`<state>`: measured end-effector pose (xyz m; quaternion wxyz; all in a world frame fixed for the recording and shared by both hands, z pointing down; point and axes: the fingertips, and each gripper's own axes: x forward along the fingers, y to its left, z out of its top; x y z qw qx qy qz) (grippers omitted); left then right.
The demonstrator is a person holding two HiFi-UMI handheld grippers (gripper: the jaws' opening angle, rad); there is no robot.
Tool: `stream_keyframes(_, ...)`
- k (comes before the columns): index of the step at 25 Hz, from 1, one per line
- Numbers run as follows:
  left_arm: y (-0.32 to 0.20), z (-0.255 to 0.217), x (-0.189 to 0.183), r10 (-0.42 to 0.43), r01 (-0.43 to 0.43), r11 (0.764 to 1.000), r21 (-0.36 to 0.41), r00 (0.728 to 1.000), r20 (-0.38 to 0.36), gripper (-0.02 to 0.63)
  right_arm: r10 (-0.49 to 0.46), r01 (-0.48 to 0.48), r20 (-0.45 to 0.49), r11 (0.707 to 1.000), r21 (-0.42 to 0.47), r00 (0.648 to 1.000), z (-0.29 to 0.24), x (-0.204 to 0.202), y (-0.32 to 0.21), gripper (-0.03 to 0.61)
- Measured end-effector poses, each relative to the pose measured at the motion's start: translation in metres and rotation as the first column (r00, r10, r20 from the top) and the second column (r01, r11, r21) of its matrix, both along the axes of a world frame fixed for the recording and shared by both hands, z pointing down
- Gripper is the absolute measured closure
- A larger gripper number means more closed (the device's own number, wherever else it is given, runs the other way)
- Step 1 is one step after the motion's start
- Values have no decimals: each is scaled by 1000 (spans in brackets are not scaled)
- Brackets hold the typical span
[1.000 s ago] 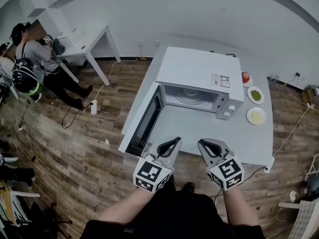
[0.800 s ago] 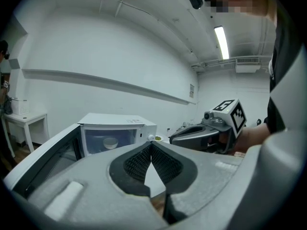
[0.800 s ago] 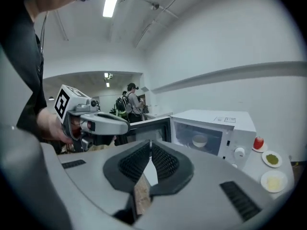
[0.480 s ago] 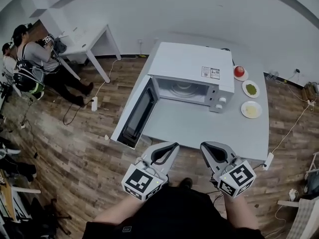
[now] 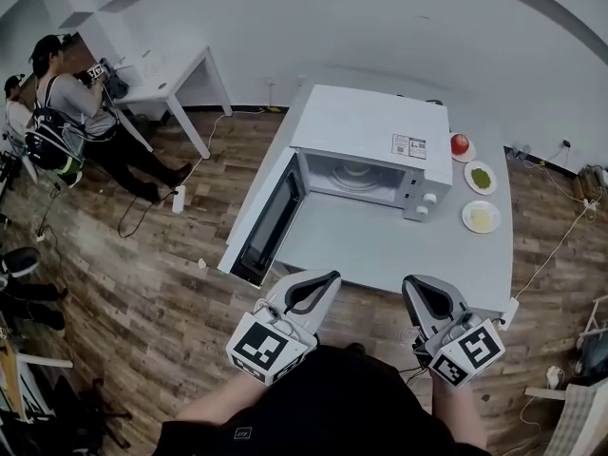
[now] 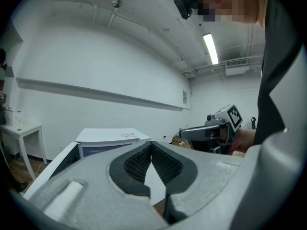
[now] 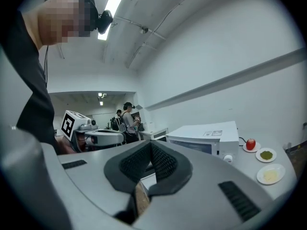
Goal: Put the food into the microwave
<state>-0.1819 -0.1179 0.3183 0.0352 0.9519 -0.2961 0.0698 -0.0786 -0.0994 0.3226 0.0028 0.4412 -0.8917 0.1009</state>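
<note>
Head view, widest things first. A white rectangular table (image 5: pixel 380 255) stands on a wood-plank floor (image 5: pixel 171 283). At its far left sits a white box-shaped microwave oven (image 5: pixel 370 131). Its dark-windowed door (image 5: pixel 271 224) is swung fully open to the left. The cavity faces us, and we see only the glass turntable (image 5: pixel 359 171) inside.

Grippers: both are held short of the table's near edge, close to our body and over the floor.
- The left grey two-jaw gripper (image 5: pixel 332 276) has its pads meeting at the tips, with nothing between them.
- The right grey two-jaw gripper (image 5: pixel 410 281) has just been closing. Its pads now meet as well, and it is empty.

Food: three small round white plates stand in a row on the table just right of the oven, the row running away from us.
- Nearest is the plate of pale yellow food (image 5: pixel 481 217).
- Next is the plate of green food (image 5: pixel 481 178).
- Farthest is the smaller plate with a round red fruit (image 5: pixel 460 143).

None of the food is in the cavity, so we judge the loading not yet begun.

Key relation: the plates lie ahead and to the right of both grippers, well apart from them. The right gripper is the nearer one, and the yellow plate is its closest target. The plates are round, with no long axis to align to. We expect the right jaws must open first. Any plate then has to travel left, round the oven's front right corner, into the cavity.
</note>
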Motion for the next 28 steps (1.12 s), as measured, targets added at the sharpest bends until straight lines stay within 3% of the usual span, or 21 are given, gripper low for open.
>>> stream_keyframes(9, -4, -11, -2, 2, -2, 1000, 29, 1000, -6, 606, 6, -6, 1, 1000, 9, 1000, -3, 1, -5, 566)
stream_keyframes(28, -2, -7, -16, -13, 13, 1000, 15, 1000, -3, 606, -13, 13, 10, 1000, -6, 1000, 4, -17, -3, 566)
